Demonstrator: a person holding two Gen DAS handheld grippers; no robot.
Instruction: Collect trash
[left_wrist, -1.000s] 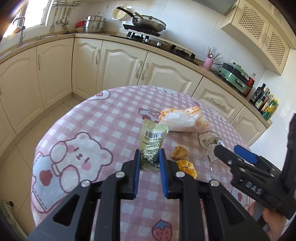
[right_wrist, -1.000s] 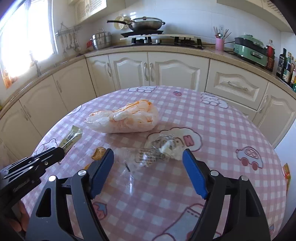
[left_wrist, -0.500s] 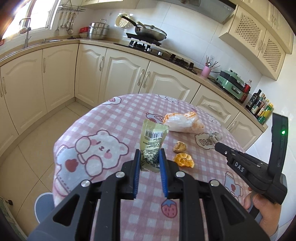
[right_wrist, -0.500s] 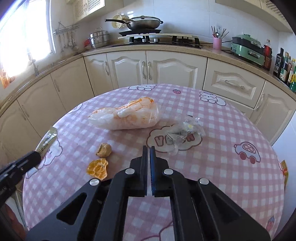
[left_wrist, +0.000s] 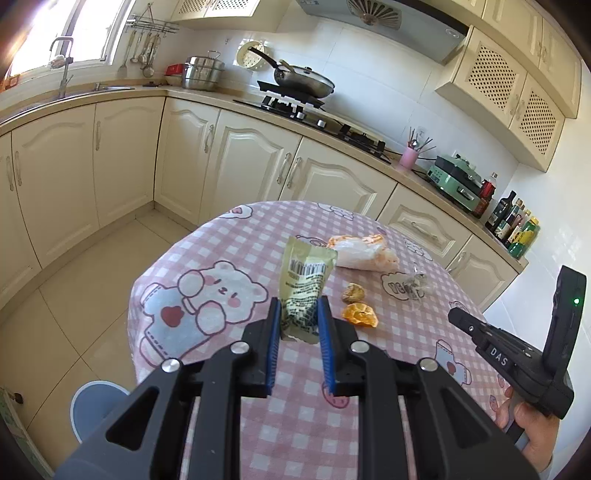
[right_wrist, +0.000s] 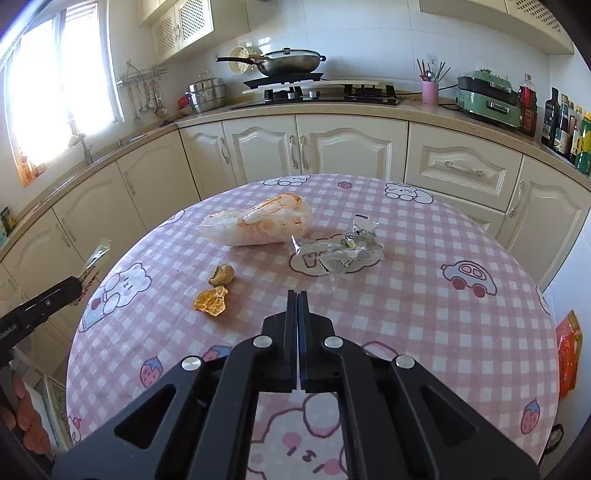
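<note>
My left gripper (left_wrist: 297, 314) is shut on a yellow-green snack wrapper (left_wrist: 304, 277), held in the air above the left edge of the round pink-checked table (left_wrist: 240, 236). My right gripper (right_wrist: 297, 295) is shut with nothing between its pads, hovering over the table's near side. On the cloth lie a white-and-orange plastic bag (right_wrist: 258, 225), a crumpled clear wrapper (right_wrist: 347, 253) to its right, and two orange peel pieces (right_wrist: 211, 301) (right_wrist: 221, 275) to the left. In the right wrist view the left gripper (right_wrist: 74, 286) and its wrapper (right_wrist: 94, 258) show at the left edge.
Cream kitchen cabinets (right_wrist: 332, 147) and a worktop with a hob ring the table's far side. A blue-grey round thing (left_wrist: 96, 402) stands on the floor beside the table at lower left. An orange packet (right_wrist: 569, 350) shows past the table's right edge.
The right gripper snapped shut on nothing and drew back from the clear wrapper. The left gripper drew back and up with the snack wrapper, so the table now looks smaller.
</note>
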